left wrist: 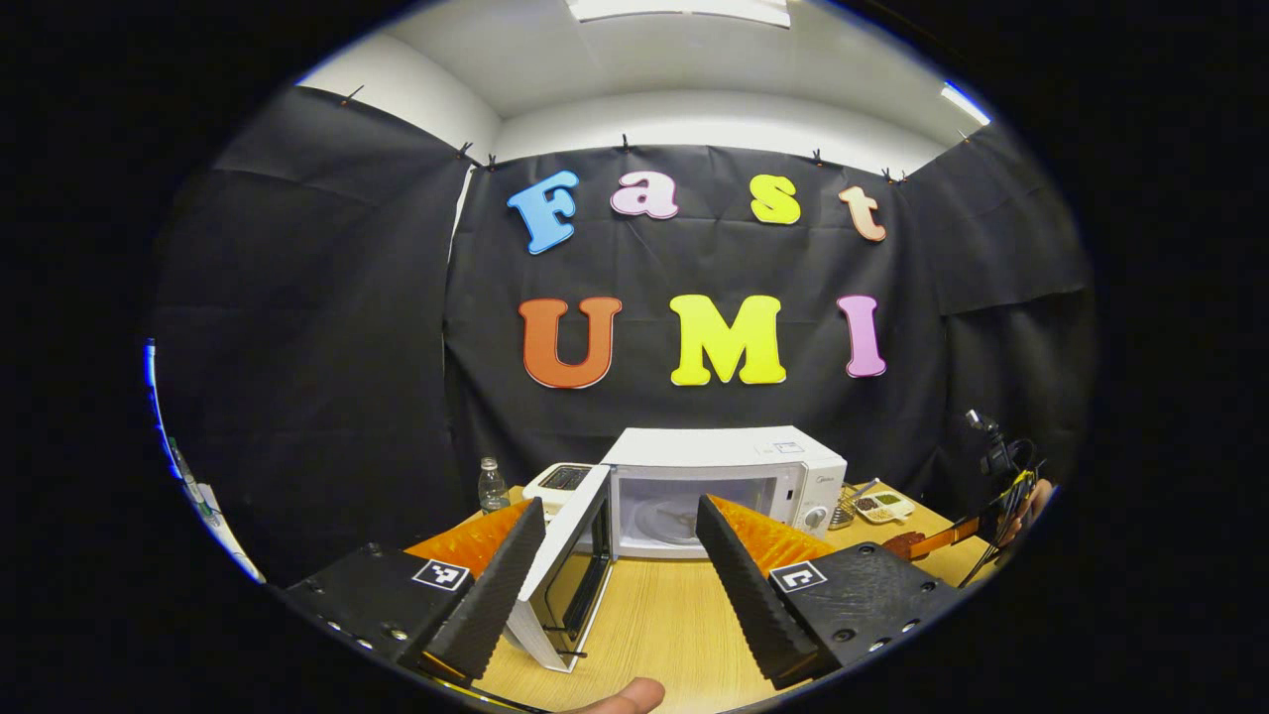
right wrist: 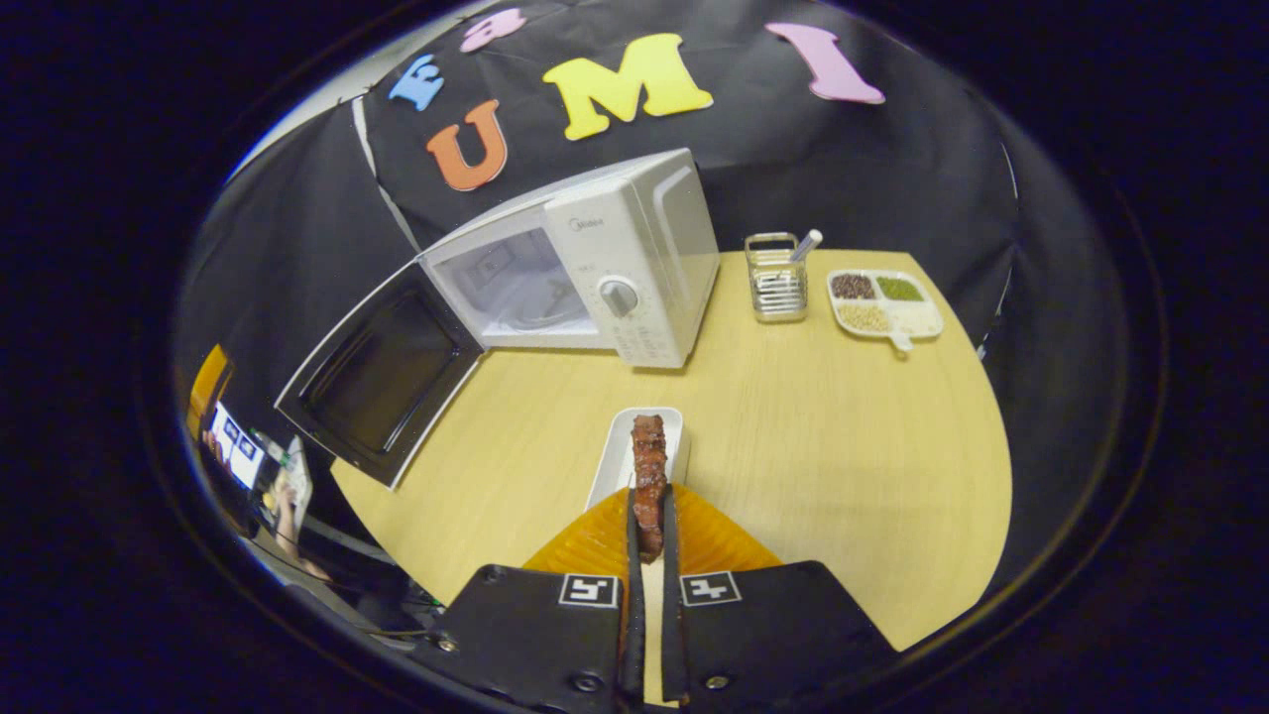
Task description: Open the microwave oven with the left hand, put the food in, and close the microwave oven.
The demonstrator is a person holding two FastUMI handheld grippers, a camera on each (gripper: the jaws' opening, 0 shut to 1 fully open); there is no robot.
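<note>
Your right gripper (right wrist: 649,526) is pinching the food (right wrist: 649,476) lengthwise — the microwave (right wrist: 595,268) cavity is lying ahead-left, door (right wrist: 382,382) swung open — while your left gripper (left wrist: 620,580) is gaping empty.

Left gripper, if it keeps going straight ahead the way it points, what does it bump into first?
Probably the microwave oven. The left gripper is open and aims over bare table at the oven's open cavity, with the swung-out door just beside its left finger. Depth is hard to judge, so it might clip the door first.
</note>
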